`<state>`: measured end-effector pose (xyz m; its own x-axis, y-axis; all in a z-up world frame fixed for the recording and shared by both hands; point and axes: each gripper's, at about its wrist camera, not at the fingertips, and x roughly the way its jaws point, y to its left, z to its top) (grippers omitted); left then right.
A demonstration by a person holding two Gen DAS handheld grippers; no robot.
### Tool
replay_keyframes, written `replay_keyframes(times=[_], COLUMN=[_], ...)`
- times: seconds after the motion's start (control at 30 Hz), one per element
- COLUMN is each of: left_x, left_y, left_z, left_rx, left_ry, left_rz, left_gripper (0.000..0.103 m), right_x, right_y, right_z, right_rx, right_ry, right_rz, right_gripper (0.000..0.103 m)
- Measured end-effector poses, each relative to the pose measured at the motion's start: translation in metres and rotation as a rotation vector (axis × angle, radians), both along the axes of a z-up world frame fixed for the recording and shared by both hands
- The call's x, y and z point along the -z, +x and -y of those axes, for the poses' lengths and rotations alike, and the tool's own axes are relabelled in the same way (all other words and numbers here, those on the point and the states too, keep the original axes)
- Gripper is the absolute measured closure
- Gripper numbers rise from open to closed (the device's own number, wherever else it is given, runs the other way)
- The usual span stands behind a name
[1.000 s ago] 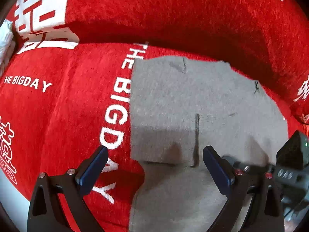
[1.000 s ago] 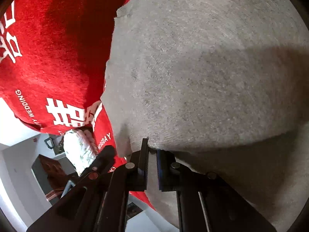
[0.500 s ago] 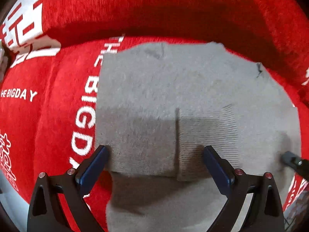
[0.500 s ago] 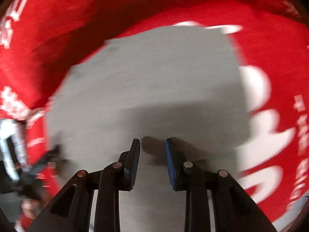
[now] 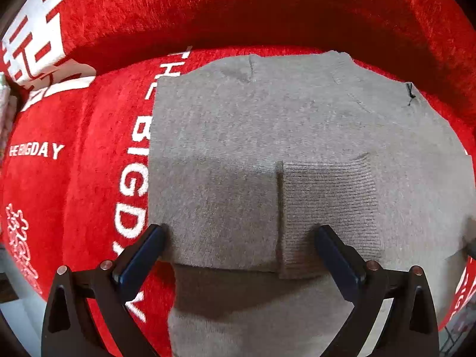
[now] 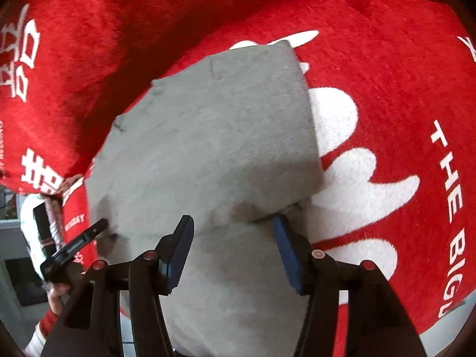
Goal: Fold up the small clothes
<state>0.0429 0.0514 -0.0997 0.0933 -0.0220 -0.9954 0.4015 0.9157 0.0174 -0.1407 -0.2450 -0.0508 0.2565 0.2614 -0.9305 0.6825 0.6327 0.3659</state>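
Plainly, the grey knit garment (image 5: pixel 297 136) lay folded on the red blanket (image 5: pixel 74 178) beneath both claws — soft, limp, light; best pinched at a doubled edge. Left claw (image 5: pixel 238 253) stood apart, empty; right claw (image 6: pixel 233 250) was opening, gripping nothing.

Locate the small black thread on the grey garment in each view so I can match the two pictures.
Left wrist view: the black thread sits upper right, at the grey garment's far right corner.
Right wrist view: the thread sits left of centre, on the garment's left edge.
Shared landmark: the white "THE BIG" lettering on the red cover beside the garment.
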Motion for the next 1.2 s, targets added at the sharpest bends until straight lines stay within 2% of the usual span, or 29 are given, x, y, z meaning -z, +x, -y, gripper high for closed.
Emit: replay_keyframes(times=[0.3,0.4,0.53,0.8,1.03,1.2], left_x=[-0.021,-0.025,-0.030,-0.042,-0.046,-0.051], left_y=[-0.027,-0.034,-0.042,-0.060,-0.089,-0.111], left_z=[0.012,0.017,0.023,0.031,0.025,0.014], left_rx=[0.009,0.015,0.023,0.012,-0.025,-0.023], left_ry=[0.013,0.015,0.018,0.030,0.028,-0.012], left_rz=[0.000,0.002,-0.006,0.002,-0.015,-0.039], left_gripper=[0.001,0.001,0.001,0.001,0.001,0.001], right_x=[0.002,0.001,0.000,-0.001,0.008,0.014], right_y=[-0.002,-0.003,-0.007,-0.017,-0.026,-0.037], right_z=[-0.005,-0.004,-0.003,0.001,-0.012,-0.025], right_rx=[0.010,0.004,-0.006,-0.028,-0.093,-0.124], right_ry=[0.064,0.072,0.085,0.121,0.177,0.217], right_rz=[0.000,0.004,0.006,0.026,0.016,0.005], right_gripper=[0.038,0.033,0.032,0.024,0.023,0.023])
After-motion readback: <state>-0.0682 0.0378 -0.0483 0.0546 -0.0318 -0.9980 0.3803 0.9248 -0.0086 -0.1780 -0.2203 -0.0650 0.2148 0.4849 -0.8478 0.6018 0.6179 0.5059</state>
